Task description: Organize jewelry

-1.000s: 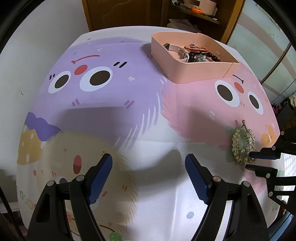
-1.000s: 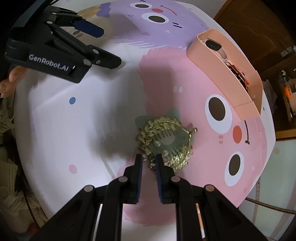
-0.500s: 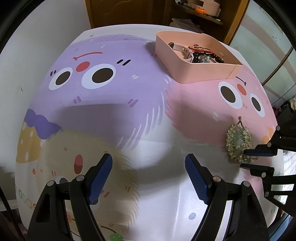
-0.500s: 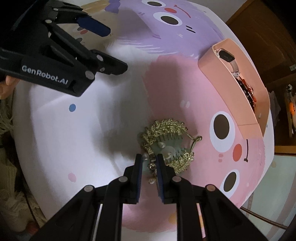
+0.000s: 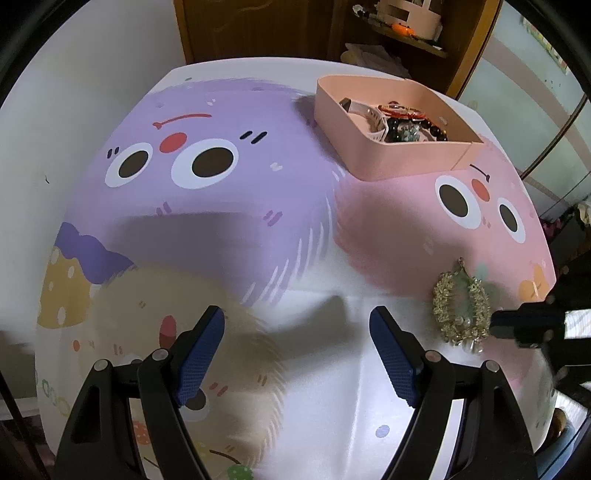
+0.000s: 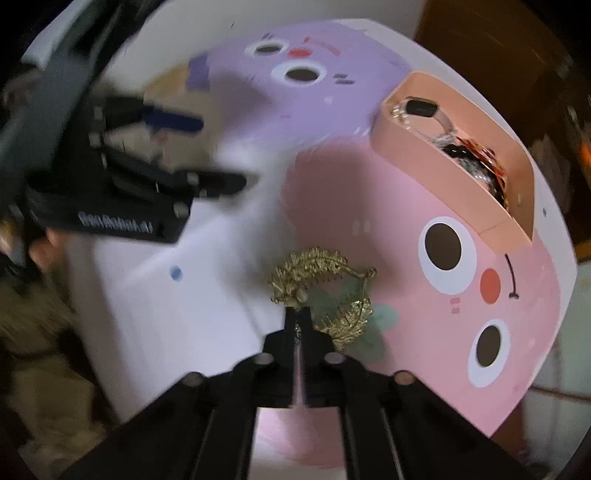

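My right gripper (image 6: 297,314) jaws just closing, now pinched shut on edge of gold hair comb (image 6: 325,291). Comb no longer flat on tablecloth (image 6: 221,332): lifted clear, tilted, shadow showing beneath. Right-wrist view now rolled and blurred, pink box (image 6: 424,155) closer to centre.

The round table's printed cover (image 5: 229,236), with its purple and pink cartoon faces, looks like smooth, slightly glossy vinyl or coated cloth, creased softly near the front. The shallow salmon-pink tray (image 5: 402,162) appears to be matt, smooth card or plastic; which of the two is unclear. The ornate gold-coloured hair comb (image 6: 325,291) has a rough, glittering metal filigree with pale pearly beads and a translucent greenish centre. Both grippers are matt black plastic; the left gripper (image 5: 297,352) carries dark blue pads (image 5: 201,354) with a fine cross-hatched, rubbery texture. The brown cabinet (image 5: 251,29) behind shows varnished wood.
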Demonstrator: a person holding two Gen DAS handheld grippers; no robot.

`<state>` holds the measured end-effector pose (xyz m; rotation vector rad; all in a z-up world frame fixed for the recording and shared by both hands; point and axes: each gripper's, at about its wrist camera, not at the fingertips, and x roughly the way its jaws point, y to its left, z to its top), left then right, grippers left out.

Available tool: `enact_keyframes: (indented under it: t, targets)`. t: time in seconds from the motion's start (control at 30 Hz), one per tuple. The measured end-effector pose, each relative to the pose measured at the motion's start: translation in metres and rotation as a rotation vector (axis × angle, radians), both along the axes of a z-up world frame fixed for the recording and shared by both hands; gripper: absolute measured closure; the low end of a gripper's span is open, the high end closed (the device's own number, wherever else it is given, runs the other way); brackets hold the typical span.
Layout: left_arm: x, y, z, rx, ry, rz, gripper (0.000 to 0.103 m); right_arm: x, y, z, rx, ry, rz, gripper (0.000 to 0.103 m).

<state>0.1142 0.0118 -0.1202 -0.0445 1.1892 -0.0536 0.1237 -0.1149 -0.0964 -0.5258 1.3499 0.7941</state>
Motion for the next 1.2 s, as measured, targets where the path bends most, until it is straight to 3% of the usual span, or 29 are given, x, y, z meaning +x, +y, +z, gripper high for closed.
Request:
enact_keyframes:
  t: [0.2,0.3,0.43,0.57,0.77,1.0,1.2]
  targets:
    - [0.000,0.001,0.007,-0.002,-0.014,0.007,0.024,0.014,-0.017,0.022,0.127,0.028,-0.119,0.103]
    - [-0.001,0.001,0.006,-0.003,-0.012,0.006,0.024,0.006,-0.013,0.022,0.096,0.037,-0.099,0.103]
    - [-0.002,0.001,0.005,0.000,-0.008,0.006,0.024,-0.016,0.005,0.004,-0.009,-0.044,0.011,0.101]
    - [-0.002,0.002,0.004,-0.003,-0.006,0.012,0.024,-0.022,0.013,-0.008,-0.044,-0.053,0.069,0.100]
    - [0.000,0.004,-0.001,-0.006,0.008,0.013,0.024,-0.024,0.017,-0.020,-0.093,-0.056,0.117,0.075]
    - [0.001,0.004,-0.005,-0.009,0.019,0.015,0.024,-0.027,0.025,-0.028,-0.124,-0.083,0.171,0.075]
    - [0.001,0.006,-0.005,-0.013,0.021,0.021,0.024,-0.021,0.031,-0.033,-0.125,-0.040,0.186,0.075]
